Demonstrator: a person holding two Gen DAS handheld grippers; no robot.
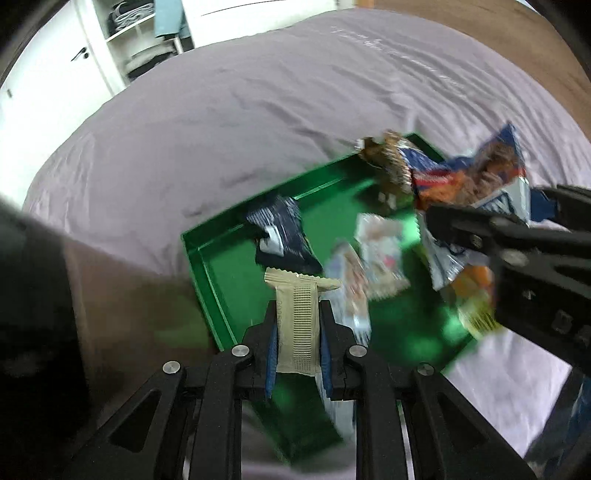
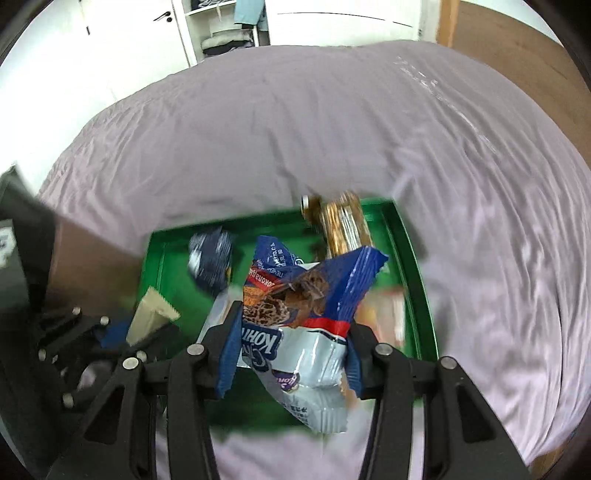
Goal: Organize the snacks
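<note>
1. Two hand-held grippers hang over a green tray point(image 1: 207, 280) that sits on a bed with a wrinkled lilac sheet point(image 1: 221, 122). Each carries one snack, so this looks like the delivery step of sorting snacks into the tray.
2. The left gripper point(image 1: 297, 314) pinches a slim beige bar wrapper point(image 1: 301, 321) between its blue pads, with the jaws drawn almost together. The bar's crimped end points out over the near left part of the tray.
3. The right gripper point(image 2: 291, 332) is clamped part-way on a puffy blue, red and white cookie packet point(image 2: 306, 302). The packet is crumpled in the grip and hangs above the middle of the tray.
4. Already lying in the tray: a dark navy packet point(image 1: 282, 236) toward the far left, and a brown-and-gold wrapped bar point(image 2: 343, 229) at the far right corner, its end resting on the rim. There are also two pale, blurred wrappers point(image 1: 380, 254) near the middle. Motion blur hides their print.
5. The tray is one open compartment with a low rim; no dividers show.
6. The next move probably calls for lowering each snack onto bare green floor. The free space lies at the near left and the near right. Each gripper would then spread its jaws without knocking the wrappers already there.
7. A white wardrobe point(image 2: 221, 33) with open shelves stands far behind the bed.
</note>
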